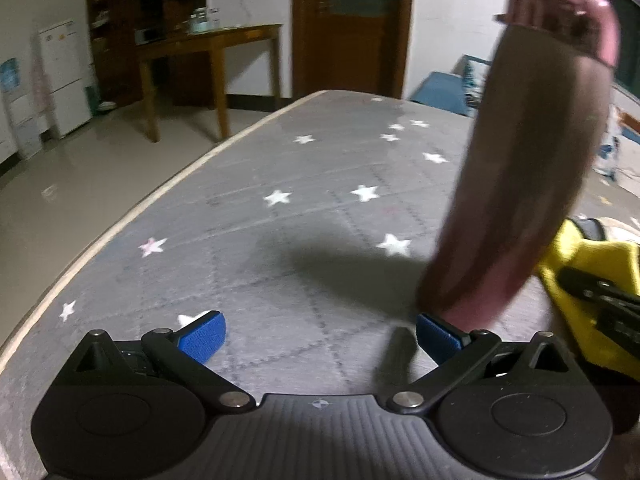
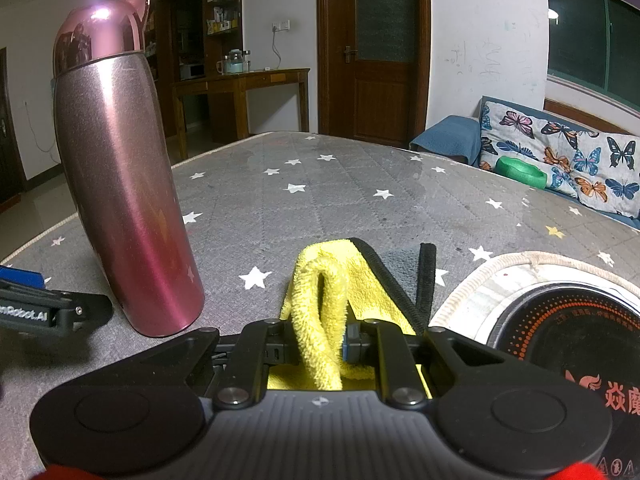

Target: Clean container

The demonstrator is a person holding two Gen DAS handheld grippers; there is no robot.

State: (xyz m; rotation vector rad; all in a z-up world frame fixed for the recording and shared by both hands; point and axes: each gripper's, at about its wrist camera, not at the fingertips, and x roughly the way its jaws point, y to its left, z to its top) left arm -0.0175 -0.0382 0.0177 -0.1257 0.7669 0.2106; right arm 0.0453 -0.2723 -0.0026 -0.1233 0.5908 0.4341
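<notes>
Right gripper pinches yellow cloth ready to wipe; left gripper spread empty beside upright pink bottle, likely to steady it.

A grey mattress printed with white stars and edged in pale piping carries everything. A pink flask with a shiny cap stands upright on its left part, and a yellow cloth with a black hem lies near the front middle. At the right front, a round black cooker sits on a white mat, just beside the cloth.
</notes>
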